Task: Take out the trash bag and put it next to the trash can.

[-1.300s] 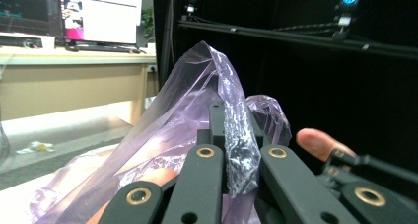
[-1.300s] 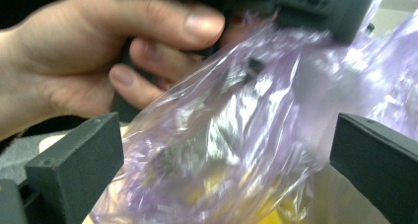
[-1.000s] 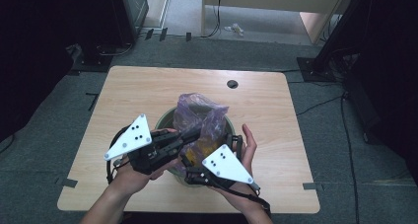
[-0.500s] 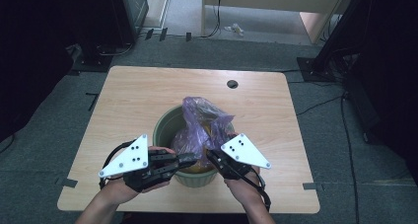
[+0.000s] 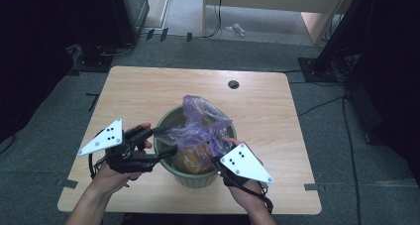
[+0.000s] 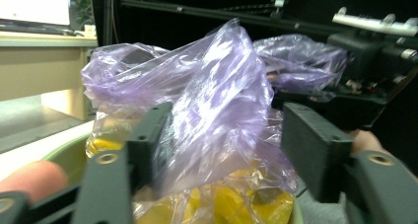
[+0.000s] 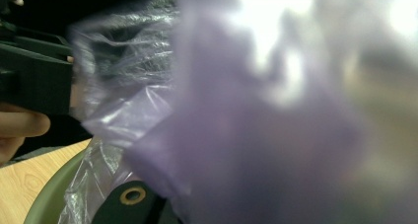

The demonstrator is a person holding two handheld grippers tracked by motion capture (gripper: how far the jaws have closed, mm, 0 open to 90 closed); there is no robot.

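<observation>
While the left tool (image 6: 222, 150) stands apart around the purple bag (image 6: 217, 100) in the green bin (image 5: 171, 117), the right tool's (image 5: 218, 158) state cannot be told.

Between my left jaws hangs the purple bag (image 6: 217, 110), a thin, see-through plastic film, crinkled and glossy where light strikes its folds. My left gripper (image 6: 222, 150) is matt black hard plastic with small brass-coloured eyelets. Below the jaws, the green bucket (image 5: 166, 123) has a smooth, dull plastic rim. The yellow contents (image 6: 222, 204) under the film look shiny and wet. My right gripper (image 5: 220, 160) carries a flat, pale matt plate. The worktop (image 5: 148, 91) beneath is pale wood-grain, satin smooth.
</observation>
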